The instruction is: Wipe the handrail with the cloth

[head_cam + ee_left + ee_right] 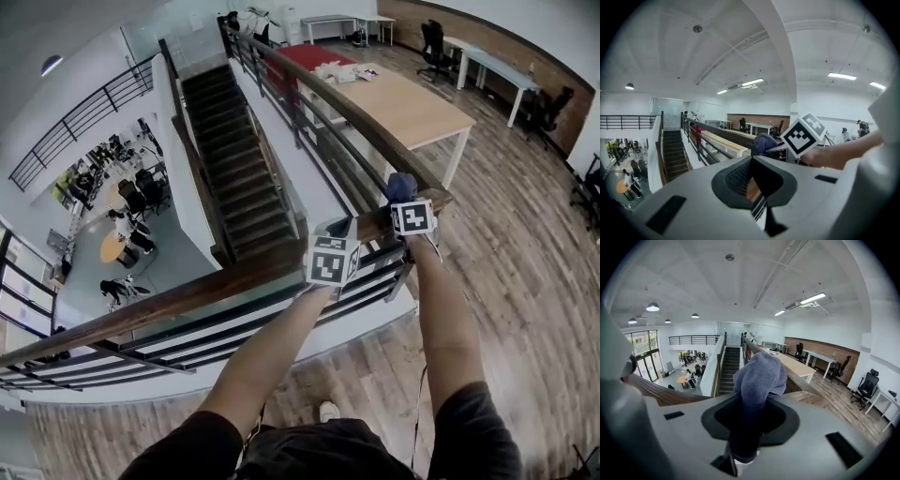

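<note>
Now our right gripper (pixel 749 405) has its jaws clamped on the blue cloth (pixel 757 377), which bunches up above the jaw tips and sits at the corner of the wooden handrail (pixel 187 292). Just beside it, our left gripper (pixel 751 172) hovers over the rail, jaws together on nothing.

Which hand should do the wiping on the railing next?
Right. The right gripper is clamped on the blue cloth, just by the corner of the wooden handrail. The left gripper holds nothing.
</note>
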`<state>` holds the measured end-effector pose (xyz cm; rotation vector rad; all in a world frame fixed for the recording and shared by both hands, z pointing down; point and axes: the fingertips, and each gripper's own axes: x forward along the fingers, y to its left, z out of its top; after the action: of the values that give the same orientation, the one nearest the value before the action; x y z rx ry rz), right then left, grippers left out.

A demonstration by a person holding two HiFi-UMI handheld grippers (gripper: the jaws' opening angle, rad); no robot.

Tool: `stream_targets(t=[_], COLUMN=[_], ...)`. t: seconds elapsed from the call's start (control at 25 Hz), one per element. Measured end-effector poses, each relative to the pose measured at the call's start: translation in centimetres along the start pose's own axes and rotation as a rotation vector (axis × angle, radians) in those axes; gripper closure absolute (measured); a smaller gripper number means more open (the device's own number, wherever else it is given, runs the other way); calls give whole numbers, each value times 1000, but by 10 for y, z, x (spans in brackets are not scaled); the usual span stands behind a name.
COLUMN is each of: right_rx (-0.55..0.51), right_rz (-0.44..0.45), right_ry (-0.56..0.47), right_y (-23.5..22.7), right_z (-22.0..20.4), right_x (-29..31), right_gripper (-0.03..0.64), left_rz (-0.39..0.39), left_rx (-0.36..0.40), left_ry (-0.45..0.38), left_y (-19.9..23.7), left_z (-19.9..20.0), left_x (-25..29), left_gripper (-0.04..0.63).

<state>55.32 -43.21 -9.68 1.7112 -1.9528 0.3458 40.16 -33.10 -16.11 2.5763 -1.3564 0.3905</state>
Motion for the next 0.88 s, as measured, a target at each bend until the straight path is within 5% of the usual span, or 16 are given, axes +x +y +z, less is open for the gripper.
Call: stream_targets(t=[0.24, 0.52, 0.68, 0.88], right_rx=[8, -3, 5, -88], right_rz=[-68, -100, -54, 20], right_ry=[20, 1, -147, -290], right_y=[-59, -77, -55, 43], right_z=[-2, -4, 9, 14], right_x=[10, 16, -9, -59], right_gripper=[520, 523, 525, 525], left_rz=[-63, -106, -116, -87], left_rx=[1, -50, -56, -75], left_ry=[-7, -47, -116, -167], left_y=[-22, -23, -9, 38], left_z=[21, 24, 32, 17], left_x=[25, 26, -3, -56], left_gripper=[594, 594, 594, 594])
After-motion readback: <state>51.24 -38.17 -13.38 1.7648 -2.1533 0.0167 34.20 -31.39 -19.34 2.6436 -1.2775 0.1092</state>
